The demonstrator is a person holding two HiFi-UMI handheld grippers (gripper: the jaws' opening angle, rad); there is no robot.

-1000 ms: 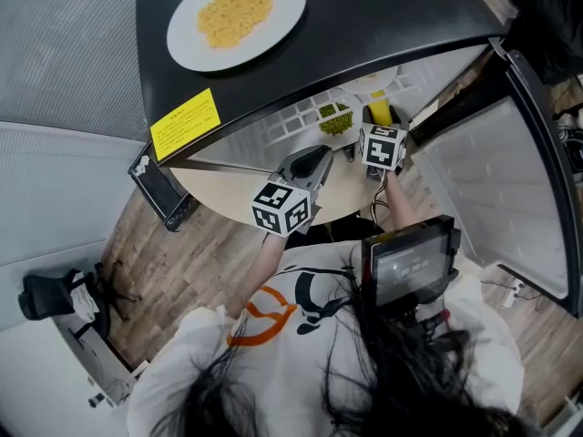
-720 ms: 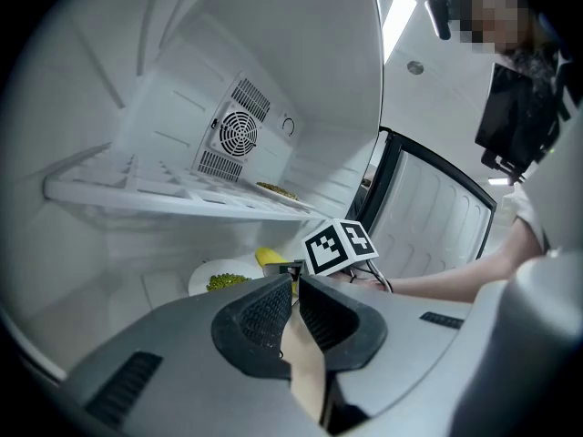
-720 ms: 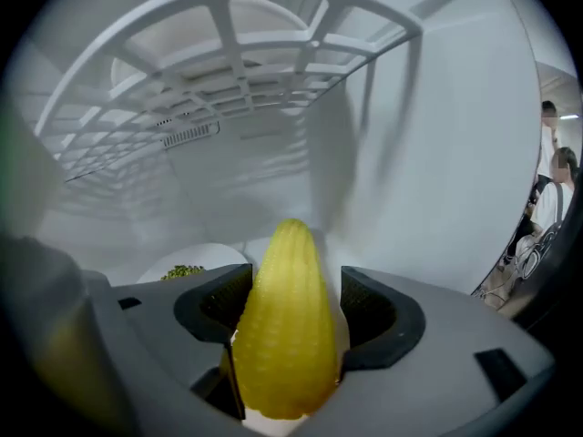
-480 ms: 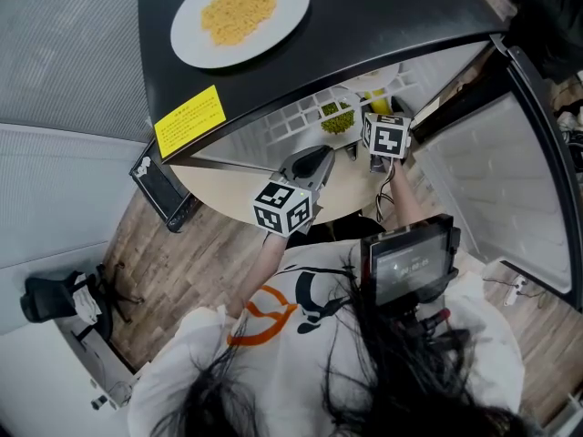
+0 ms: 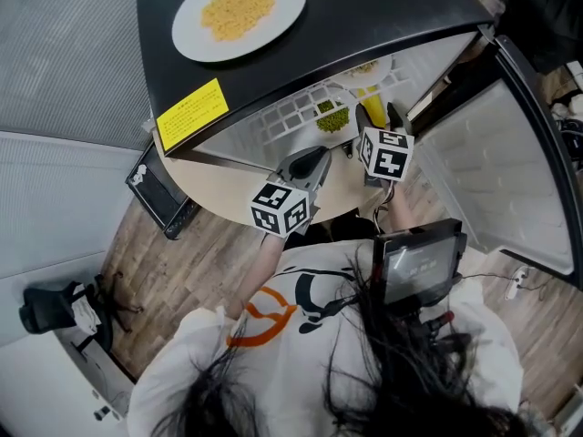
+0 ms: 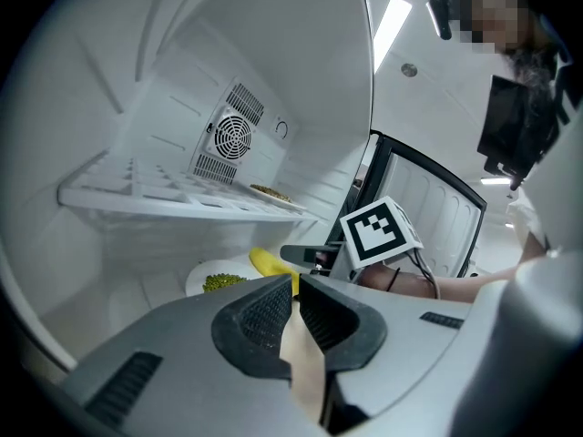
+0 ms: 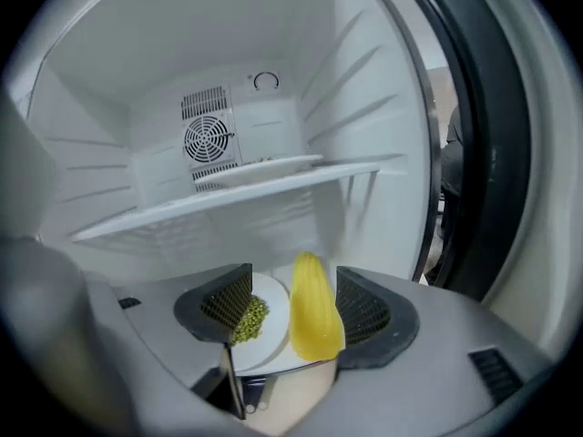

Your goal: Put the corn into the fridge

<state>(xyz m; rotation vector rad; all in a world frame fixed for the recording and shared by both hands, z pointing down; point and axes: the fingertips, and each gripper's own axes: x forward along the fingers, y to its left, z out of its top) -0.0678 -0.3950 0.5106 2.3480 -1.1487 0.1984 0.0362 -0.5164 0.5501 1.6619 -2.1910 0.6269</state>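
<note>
The yellow corn cob [image 7: 314,312] lies on the fridge floor beside a white plate of green beans [image 7: 260,321]. My right gripper [image 7: 293,285] hovers just in front of and above it, jaws wide open, pads clear of the cob. In the head view the corn [image 5: 367,107] shows just past the right gripper [image 5: 376,118] inside the fridge. My left gripper [image 6: 295,289] waits at the fridge mouth, shut on nothing; from there I see the corn [image 6: 271,262], the plate [image 6: 219,282] and the right gripper [image 6: 305,255].
A white wire shelf [image 7: 237,194] spans the fridge above the corn and carries a plate of food [image 6: 269,192]. The fridge door [image 5: 510,153] stands open on the right. A plate of yellow food [image 5: 239,12] sits on the black fridge top.
My right gripper has lifted and drawn back slightly with its jaws wide, and the corn stays lying on the fridge floor. The left gripper has not moved.
</note>
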